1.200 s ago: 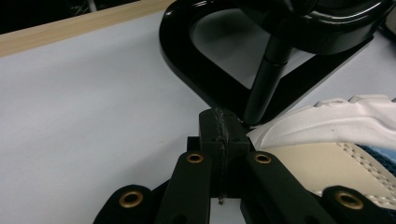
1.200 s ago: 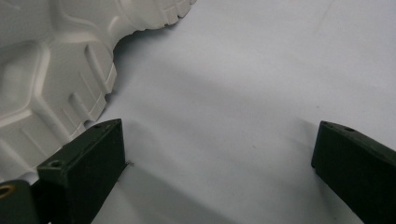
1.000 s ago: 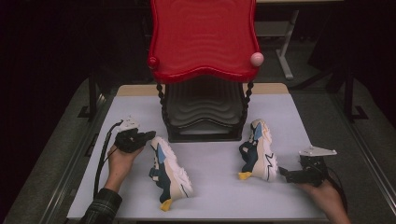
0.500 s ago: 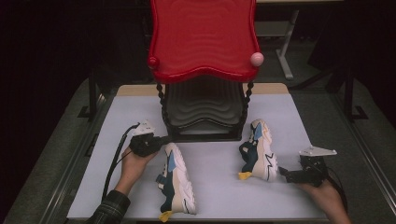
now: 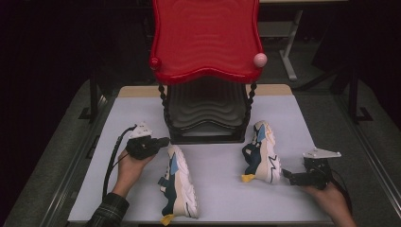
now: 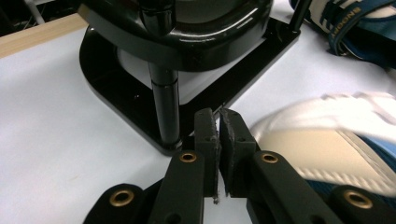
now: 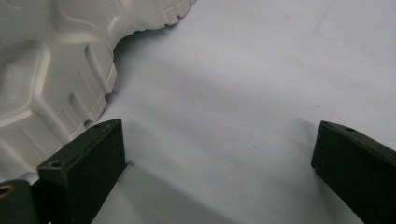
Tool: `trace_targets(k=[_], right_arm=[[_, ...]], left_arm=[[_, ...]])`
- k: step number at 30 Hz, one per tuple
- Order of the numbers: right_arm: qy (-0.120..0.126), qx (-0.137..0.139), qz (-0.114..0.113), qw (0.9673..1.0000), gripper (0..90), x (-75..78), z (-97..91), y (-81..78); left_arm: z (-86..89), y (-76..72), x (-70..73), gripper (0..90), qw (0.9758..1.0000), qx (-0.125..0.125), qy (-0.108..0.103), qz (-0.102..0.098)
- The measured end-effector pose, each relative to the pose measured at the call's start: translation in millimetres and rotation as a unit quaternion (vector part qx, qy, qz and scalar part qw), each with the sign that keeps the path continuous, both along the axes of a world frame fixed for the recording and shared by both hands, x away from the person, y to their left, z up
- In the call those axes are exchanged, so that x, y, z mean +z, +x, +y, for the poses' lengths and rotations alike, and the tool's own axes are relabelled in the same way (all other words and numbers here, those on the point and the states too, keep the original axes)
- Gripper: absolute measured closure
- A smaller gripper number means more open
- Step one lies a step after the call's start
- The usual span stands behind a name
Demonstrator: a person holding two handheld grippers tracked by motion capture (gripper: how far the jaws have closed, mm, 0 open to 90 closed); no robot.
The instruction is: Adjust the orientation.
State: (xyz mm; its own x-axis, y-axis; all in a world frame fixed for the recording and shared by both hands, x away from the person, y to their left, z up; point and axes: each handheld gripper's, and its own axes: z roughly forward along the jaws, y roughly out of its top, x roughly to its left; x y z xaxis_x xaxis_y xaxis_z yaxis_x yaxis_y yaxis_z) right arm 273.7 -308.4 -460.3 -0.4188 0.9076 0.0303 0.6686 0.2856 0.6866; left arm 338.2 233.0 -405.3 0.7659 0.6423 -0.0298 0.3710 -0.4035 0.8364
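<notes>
From above, a white table (image 5: pixel 213 189) holds a black two-tier shoe rack with a glossy red wavy top (image 5: pixel 206 75); a cream, navy and light-blue chunky sneaker (image 5: pixel 177 187) lies left of centre, its twin sneaker (image 5: pixel 261 151) on its side to the right; the left gripper (image 5: pixel 163 141) sits just beside the left sneaker's heel; the right gripper (image 5: pixel 286 176) rests near the twin's sole. Left gripper view: jaws pressed together, empty, before the rack's base (image 6: pixel 140 112); the sneaker (image 6: pixel 336 140) lies alongside. Right gripper view: jaws spread wide, nothing between; the pale tread (image 7: pixel 56 70) lies just ahead.
</notes>
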Motion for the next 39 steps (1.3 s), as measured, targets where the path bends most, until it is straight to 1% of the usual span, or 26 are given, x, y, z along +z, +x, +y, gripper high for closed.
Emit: trace_targets(k=[1, 2, 3, 4, 5, 6, 7, 8, 9, 10, 11, 12, 14, 15, 17, 18, 19, 21, 23, 25, 26, 28, 29, 31, 37, 39], right_arm=[[0.000, 0.000, 0.000, 1.0000, 2.1, 0.1, 0.0, 0.0], [0.000, 0.000, 0.000, 1.0000, 2.1, 0.1, 0.0, 0.0], [0.000, 0.000, 0.000, 1.0000, 2.1, 0.1, 0.0, 0.0], [0.000, 0.000, 0.000, 1.0000, 2.1, 0.0, 0.0, 0.0], [0.000, 0.000, 0.000, 1.0000, 2.1, 0.0, 0.1, -0.1], [0.000, 0.000, 0.000, 1.0000, 2.1, 0.0, 0.1, -0.1], [0.000, 0.000, 0.000, 1.0000, 2.1, 0.0, 0.1, 0.0], [0.000, 0.000, 0.000, 1.0000, 2.1, 0.0, 0.1, 0.0], [0.000, 0.000, 0.000, 1.0000, 2.1, 0.0, 0.0, 0.0], [0.000, 0.000, 0.000, 1.0000, 2.1, 0.0, 0.0, 0.0], [0.000, 0.000, 0.000, 1.0000, 2.1, 0.0, 0.0, 0.0], [0.000, 0.000, 0.000, 1.0000, 2.1, 0.0, 0.0, 0.0], [0.000, 0.000, 0.000, 1.0000, 2.1, 0.0, 0.0, 0.0], [0.000, 0.000, 0.000, 1.0000, 2.1, 0.0, 0.1, 0.0], [0.000, 0.000, 0.000, 1.0000, 2.1, 0.0, 0.1, 0.0], [0.000, 0.000, 0.000, 1.0000, 2.1, 0.0, 0.1, 0.0], [0.000, 0.000, 0.000, 1.0000, 2.1, 0.0, 0.1, 0.0], [0.000, 0.000, 0.000, 1.0000, 2.1, 0.0, 0.1, 0.0], [0.000, 0.000, 0.000, 1.0000, 2.0, 0.0, 0.1, 0.0], [-0.001, 0.000, 0.000, 1.0000, 2.1, 0.0, 0.1, 0.0], [-0.001, 0.000, 0.000, 1.0000, 2.1, 0.0, 0.1, 0.0], [0.000, 0.000, 0.001, 1.0000, 2.1, 0.1, 0.2, 0.0], [0.000, 0.000, 0.001, 1.0000, 2.0, 0.0, 0.1, 0.0], [0.000, 0.000, 0.001, 1.0000, 2.0, 0.0, 0.1, 0.0], [0.000, 0.000, 0.001, 1.0000, 2.1, 0.0, 0.2, 0.1], [0.000, 0.000, 0.001, 1.0000, 2.1, 0.0, 0.2, 0.1]], left_arm=[[5.0, -5.7, 1.9, 89.5, 1.0000, -0.006, -0.006, 0.004], [5.0, -5.7, 1.9, 89.8, 1.0000, -0.006, -0.006, 0.004], [11.1, -12.7, 3.4, 89.9, 0.9997, -0.018, -0.006, 0.013], [11.1, -12.7, 3.4, 90.0, 0.9997, -0.018, -0.006, 0.013], [15.9, -20.7, 4.2, 90.0, 0.9993, -0.027, -0.015, 0.022], [15.9, -20.7, 4.2, 90.0, 0.9993, -0.027, -0.015, 0.022], [19.5, -30.2, 3.9, 90.0, 0.9984, -0.039, -0.028, 0.030], [19.5, -30.2, 3.9, 90.0, 0.9984, -0.039, -0.028, 0.030], [20.7, -36.5, 4.3, 90.0, 0.9982, -0.044, -0.022, 0.033], [23.3, -46.3, 4.2, 90.0, 0.9978, -0.050, -0.025, 0.034], [25.3, -51.5, 3.7, 90.0, 0.9976, -0.053, -0.028, 0.036], [25.3, -51.5, 3.7, 90.0, 0.9976, -0.053, -0.028, 0.036], [29.8, -61.4, 2.1, 90.0, 0.9971, -0.058, -0.028, 0.040], [34.2, -70.7, -1.0, 90.0, 0.9965, -0.063, -0.030, 0.046], [38.1, -78.7, -4.2, 90.0, 0.9963, -0.064, -0.027, 0.051], [38.1, -78.7, -4.2, 90.0, 0.9963, -0.064, -0.027, 0.051], [39.7, -82.0, -6.1, 90.0, 0.9961, -0.065, -0.028, 0.054], [41.4, -86.1, -9.8, 90.0, 0.9959, -0.066, -0.023, 0.058], [40.9, -86.6, -12.8, 90.0, 0.9954, -0.068, -0.024, 0.064], [34.6, -84.3, -14.5, 90.0, 0.9947, -0.077, -0.027, 0.063], [34.6, -84.3, -14.5, 90.0, 0.9947, -0.077, -0.027, 0.063], [25.0, -82.5, -16.0, 89.9, 0.9937, -0.090, -0.024, 0.063], [25.0, -82.5, -16.0, 89.9, 0.9937, -0.090, -0.024, 0.063], [19.5, -82.3, -15.9, 90.0, 0.9935, -0.094, -0.022, 0.060], [13.5, -79.4, -12.9, 90.0, 0.9934, -0.096, -0.030, 0.054], [11.1, -77.8, -11.9, 90.0, 0.9933, -0.099, -0.029, 0.051]])
